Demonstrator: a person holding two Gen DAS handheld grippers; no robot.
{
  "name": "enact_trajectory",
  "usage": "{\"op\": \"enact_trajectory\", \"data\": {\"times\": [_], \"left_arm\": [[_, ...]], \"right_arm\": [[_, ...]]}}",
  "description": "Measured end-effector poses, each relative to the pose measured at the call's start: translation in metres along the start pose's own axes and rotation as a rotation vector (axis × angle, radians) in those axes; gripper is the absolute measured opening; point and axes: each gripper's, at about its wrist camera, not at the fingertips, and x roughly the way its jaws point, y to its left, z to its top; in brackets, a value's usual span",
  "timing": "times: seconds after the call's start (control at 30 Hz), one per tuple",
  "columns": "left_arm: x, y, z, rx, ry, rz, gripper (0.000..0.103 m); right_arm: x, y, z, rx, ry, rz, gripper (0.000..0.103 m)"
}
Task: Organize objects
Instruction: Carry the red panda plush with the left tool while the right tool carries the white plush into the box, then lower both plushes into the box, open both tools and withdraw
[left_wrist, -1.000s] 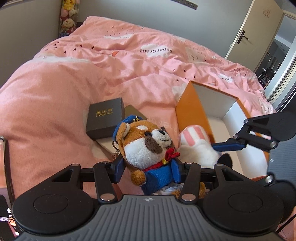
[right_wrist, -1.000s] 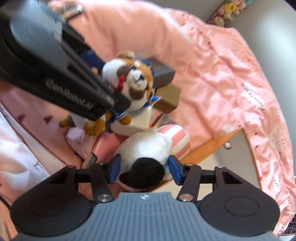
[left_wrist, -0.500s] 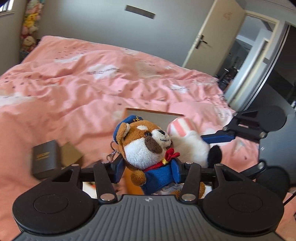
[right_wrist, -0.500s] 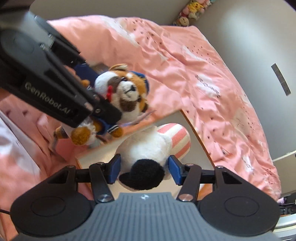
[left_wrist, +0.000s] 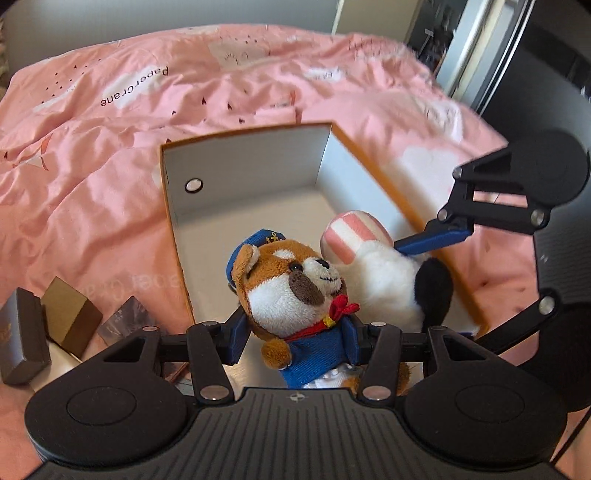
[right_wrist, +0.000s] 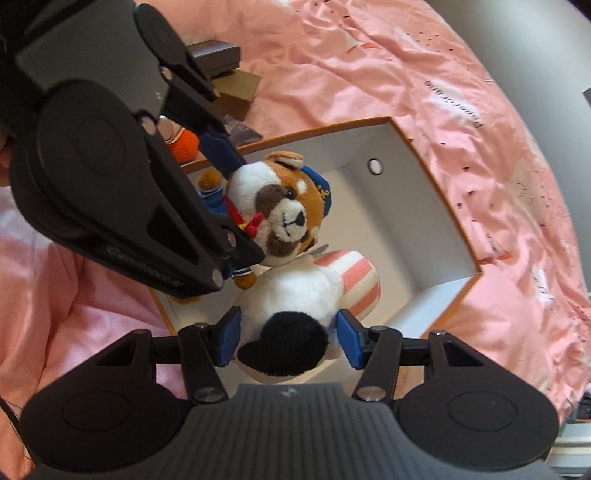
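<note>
Both toys are over the open box (left_wrist: 243, 173), which lies on the pink bedspread (left_wrist: 92, 155) with its white inside bare.

Left gripper (left_wrist: 295, 334): jaws closed on the blue jacket of the dog toy (left_wrist: 291, 284), at about chest height. The head and cap stand clear above the blue pads. The grip looks firm; the cloth bunches between the pads.

Right gripper (right_wrist: 288, 338): jaws closed on the white plush toy (right_wrist: 295, 291), low on its body near the black patch. Its pink-striped end points forward into the box. In the right wrist view the two toys touch, the dog's feet against the white plush.

Beside the box, on the left gripper's side, lie small dark boxes (left_wrist: 22, 336) and a brown one (left_wrist: 70, 321); an orange ball (right_wrist: 184, 142) shows past the box's near wall in the right wrist view.

Judgement: the step in hand is setting both toys down inside the box. Recommendations:
- Lower each toy until it rests on the box floor before opening; plush dropped from height may tumble over the low wall.
- Part the grippers first, so one toy does not drag the other on release.
- Place the white plush toward the far corner, the dog toy nearer, to leave room for the small boxes.
- Keep the pads clear of the orange rim; a knock could shift the light box on the soft bedding.
</note>
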Motion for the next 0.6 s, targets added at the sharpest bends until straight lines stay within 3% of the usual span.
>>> {"op": "enact_trajectory", "data": {"times": [0.17, 0.33, 0.6], "left_arm": [[0.019, -0.014, -0.003, 0.103, 0.068, 0.118, 0.058], [0.035, -0.020, -0.008, 0.177, 0.107, 0.190, 0.060], [0.038, -0.019, -0.011, 0.221, 0.120, 0.201, 0.066]], "right_arm": [[0.017, 0.001, -0.003, -0.045, -0.001, 0.086, 0.057], [0.034, 0.002, -0.001, -0.052, 0.001, 0.137, 0.057], [0.043, 0.006, -0.002, -0.046, -0.012, 0.178, 0.058]]}}
